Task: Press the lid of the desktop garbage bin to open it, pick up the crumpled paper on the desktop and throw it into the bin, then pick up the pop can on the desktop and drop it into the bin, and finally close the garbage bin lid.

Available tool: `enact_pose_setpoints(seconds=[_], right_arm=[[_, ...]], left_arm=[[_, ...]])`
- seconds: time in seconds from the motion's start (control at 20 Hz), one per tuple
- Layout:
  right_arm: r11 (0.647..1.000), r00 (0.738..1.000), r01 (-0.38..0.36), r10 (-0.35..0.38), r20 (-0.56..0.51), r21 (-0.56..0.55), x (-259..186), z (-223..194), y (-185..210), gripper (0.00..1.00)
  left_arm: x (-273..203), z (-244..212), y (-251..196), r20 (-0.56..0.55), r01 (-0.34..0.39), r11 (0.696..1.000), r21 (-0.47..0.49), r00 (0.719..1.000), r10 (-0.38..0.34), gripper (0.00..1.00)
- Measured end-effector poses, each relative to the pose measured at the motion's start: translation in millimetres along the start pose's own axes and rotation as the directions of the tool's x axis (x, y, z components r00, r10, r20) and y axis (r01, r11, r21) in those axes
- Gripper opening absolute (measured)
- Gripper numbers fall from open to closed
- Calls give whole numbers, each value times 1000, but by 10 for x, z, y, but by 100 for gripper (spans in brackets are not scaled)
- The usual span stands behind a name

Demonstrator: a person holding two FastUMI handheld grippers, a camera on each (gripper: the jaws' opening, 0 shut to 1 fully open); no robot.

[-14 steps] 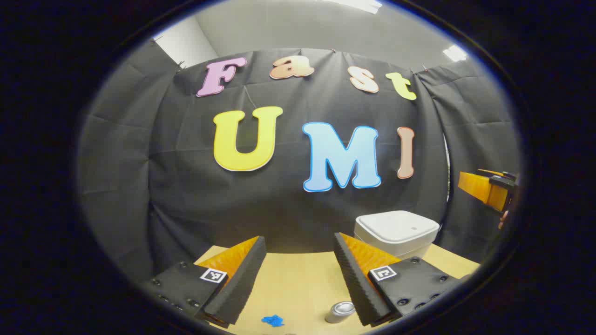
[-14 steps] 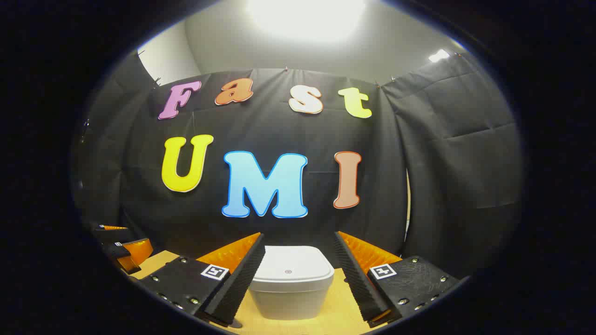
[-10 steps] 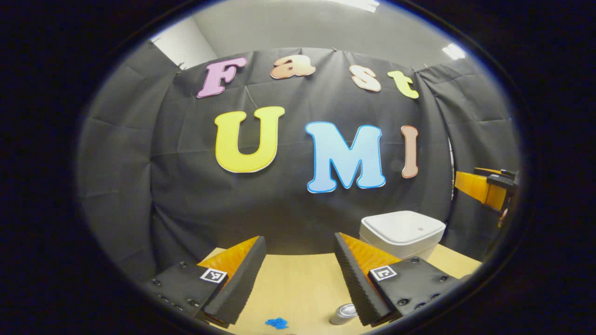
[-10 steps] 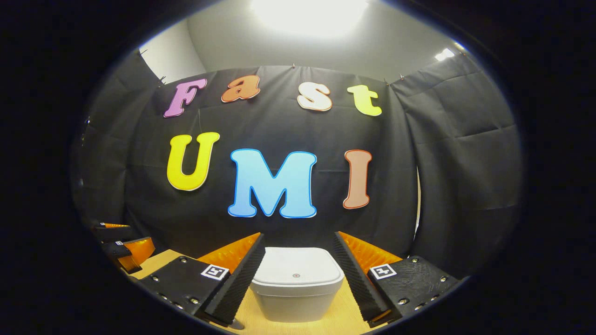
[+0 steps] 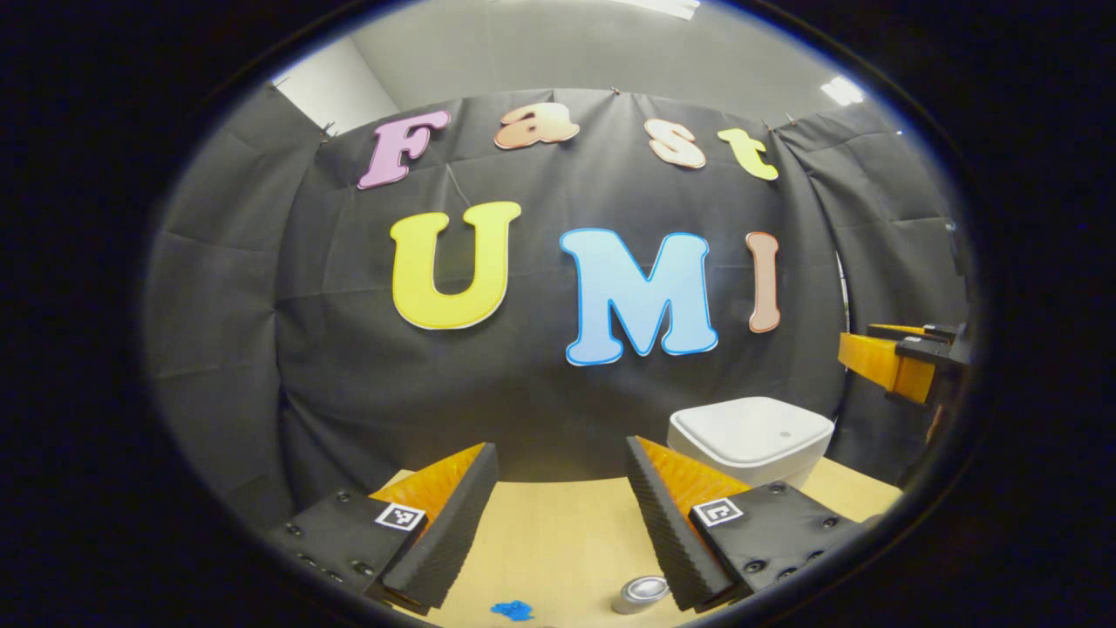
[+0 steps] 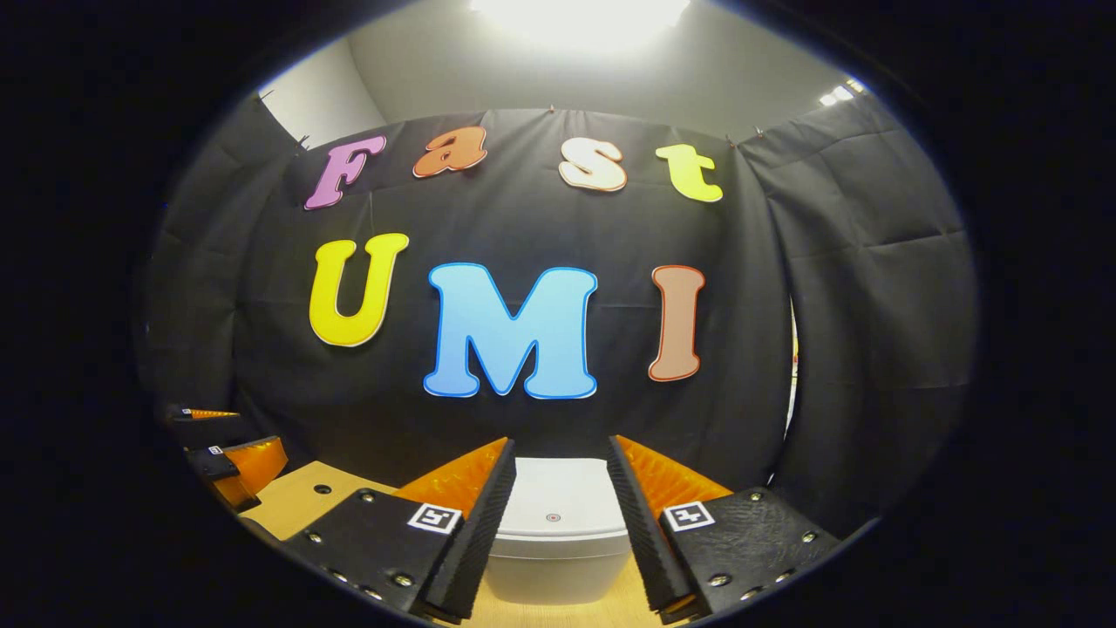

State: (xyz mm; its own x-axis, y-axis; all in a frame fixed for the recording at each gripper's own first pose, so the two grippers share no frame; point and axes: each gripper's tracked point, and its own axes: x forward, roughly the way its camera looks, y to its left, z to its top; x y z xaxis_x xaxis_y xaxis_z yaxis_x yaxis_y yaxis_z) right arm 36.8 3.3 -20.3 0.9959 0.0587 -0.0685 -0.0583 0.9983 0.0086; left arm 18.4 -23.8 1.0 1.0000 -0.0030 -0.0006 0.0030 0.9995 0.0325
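Evidently the right gripper [image 6: 561, 453], jaws spread and empty, is lined up on the closed garbage bin [image 6: 551, 545] at the far right to press its lid; the left gripper [image 5: 561, 458], also spread, waits above the near desktop [image 5: 558, 532]. Crumpled paper [image 5: 512, 610] and pop can [image 5: 641, 593] lie just below it, likely for later pickup.

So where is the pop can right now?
In the left gripper view the pop can stands on the wooden table at the bottom, beside the left claw's right finger, with the blue crumpled paper to its left.

A white garbage bin [image 6: 554, 532], blue crumpled paper [image 5: 512, 610] and a silver pop can [image 5: 641, 593] sit on a light wooden desktop [image 5: 558, 541].
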Motion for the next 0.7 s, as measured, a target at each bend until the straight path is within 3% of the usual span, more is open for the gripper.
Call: enact_pose_setpoints(seconds=[0.05,0.15,0.2,0.3,0.35,0.7], right_arm=[[1000,1000,0,0,-12,3,4,-40,-24,66],[1000,999,-22,23,-41,17,21,-113,6,46],[999,998,-30,31,-53,19,-13,-137,21,46],[1000,999,-3,4,-38,21,63,-131,-69,17],[1000,999,-11,12,-41,22,64,-141,-42,10],[999,995,-47,48,-87,13,156,-308,-35,10]], left_arm=[[2,6,-15,0,0,1000,-2,1000,0,96],[10,6,-27,-3,-2,1000,-7,1000,2,96],[11,11,-43,-5,-4,1000,-10,1000,4,96],[21,-4,-40,-7,-7,1000,-11,1000,7,96],[15,-6,-34,-5,-9,1000,-12,1000,9,96],[27,7,-39,-3,-30,999,-13,1000,30,96]])
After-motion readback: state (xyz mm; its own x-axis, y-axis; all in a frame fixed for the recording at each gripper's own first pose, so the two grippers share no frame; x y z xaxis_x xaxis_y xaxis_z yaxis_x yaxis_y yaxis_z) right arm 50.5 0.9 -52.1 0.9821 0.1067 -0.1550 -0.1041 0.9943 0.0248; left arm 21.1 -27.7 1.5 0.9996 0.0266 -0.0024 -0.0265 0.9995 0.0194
